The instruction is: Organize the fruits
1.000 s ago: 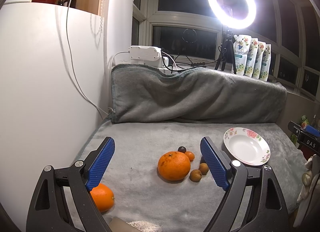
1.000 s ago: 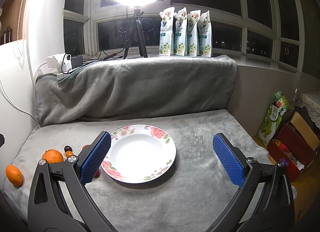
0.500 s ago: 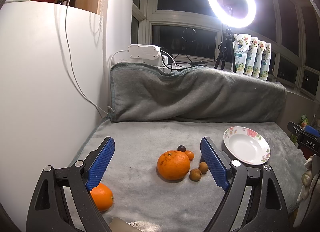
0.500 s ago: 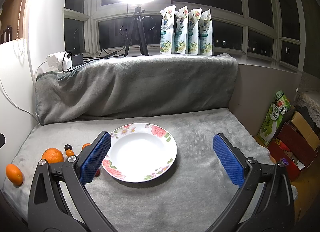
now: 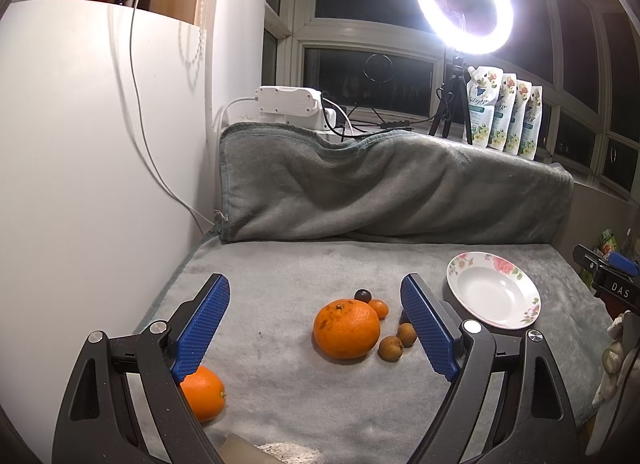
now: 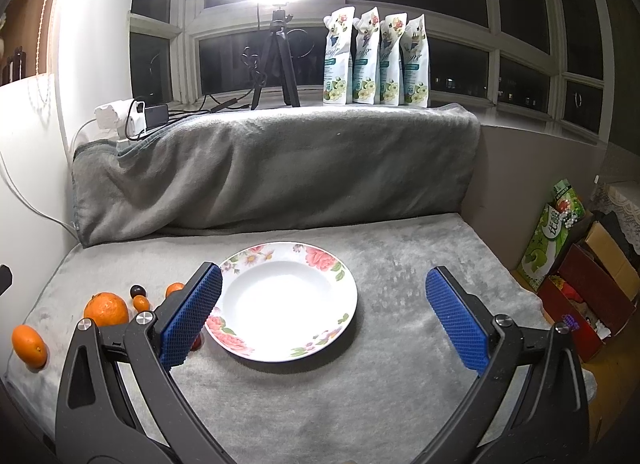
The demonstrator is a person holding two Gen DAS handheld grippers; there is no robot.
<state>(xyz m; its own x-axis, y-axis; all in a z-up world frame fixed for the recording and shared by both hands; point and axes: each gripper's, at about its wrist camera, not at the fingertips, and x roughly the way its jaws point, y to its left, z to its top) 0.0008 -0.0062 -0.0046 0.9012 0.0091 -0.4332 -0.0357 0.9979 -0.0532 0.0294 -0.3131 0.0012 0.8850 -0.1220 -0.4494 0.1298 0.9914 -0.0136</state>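
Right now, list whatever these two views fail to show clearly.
- Smaller orange: left wrist view, partly behind the left gripper finger.
- Reddish fruit: right wrist view, mostly behind the right gripper finger; type unclear.
- Pouches: print too small.

"DAS" on the black device (image 5: 618, 291) at right edge.

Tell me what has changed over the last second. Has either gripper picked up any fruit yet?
No. Both views shifted only slightly: the left gripper seems to have risen or tilted a little, the right gripper barely moved. Both remain open and empty. The big orange, the smaller orange and the small fruits lie where they were; the plate is still empty.
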